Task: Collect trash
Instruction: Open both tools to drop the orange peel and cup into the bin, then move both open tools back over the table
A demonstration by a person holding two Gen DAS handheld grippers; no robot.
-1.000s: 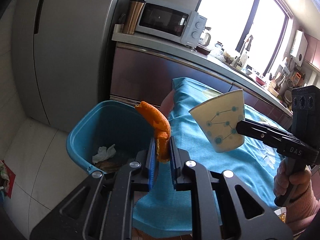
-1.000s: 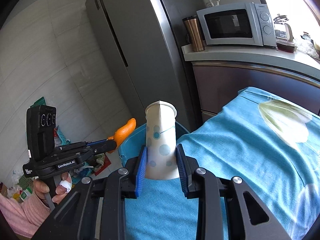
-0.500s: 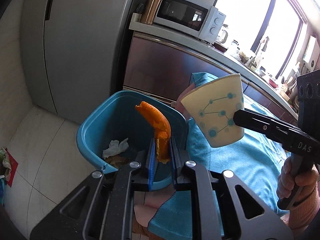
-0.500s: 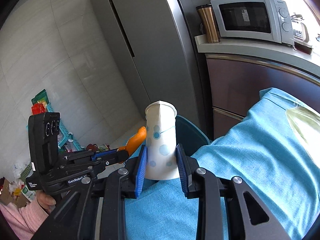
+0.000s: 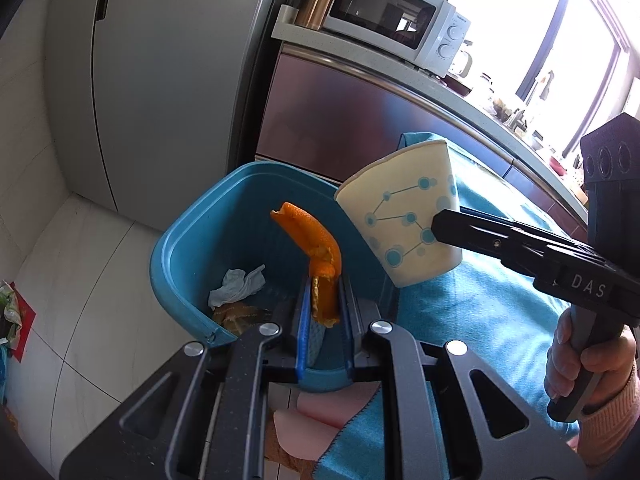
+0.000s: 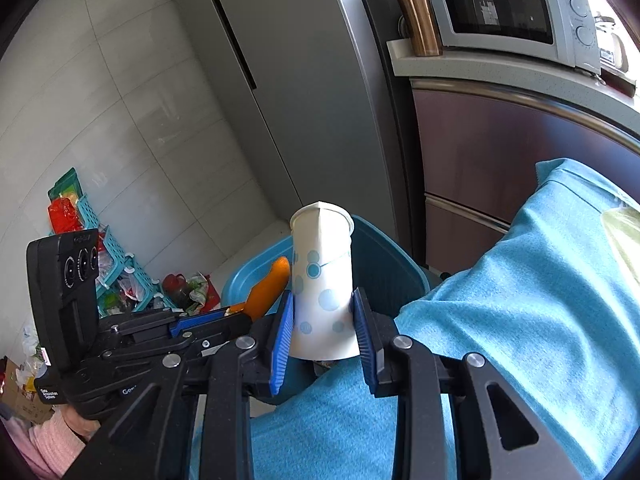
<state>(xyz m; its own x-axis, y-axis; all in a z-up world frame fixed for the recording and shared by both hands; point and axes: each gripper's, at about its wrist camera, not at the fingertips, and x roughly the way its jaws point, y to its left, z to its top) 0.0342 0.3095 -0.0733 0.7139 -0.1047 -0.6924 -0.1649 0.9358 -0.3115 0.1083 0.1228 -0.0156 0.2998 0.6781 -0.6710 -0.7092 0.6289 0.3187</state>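
My left gripper is shut on an orange peel and holds it over the blue trash bin. My right gripper is shut on a squashed white paper cup with blue dots, held at the bin's right rim. The cup and right gripper also show in the left wrist view. The peel and the left gripper show in the right wrist view. A crumpled tissue and brown scraps lie inside the bin.
A table under a blue cloth stands right of the bin. A steel fridge and a counter with a microwave stand behind. A turquoise rack with bags sits on the tiled floor at left.
Both grippers have moved from over the table toward the bin. The peel now hangs over the bin's inside and the cup is at its rim.
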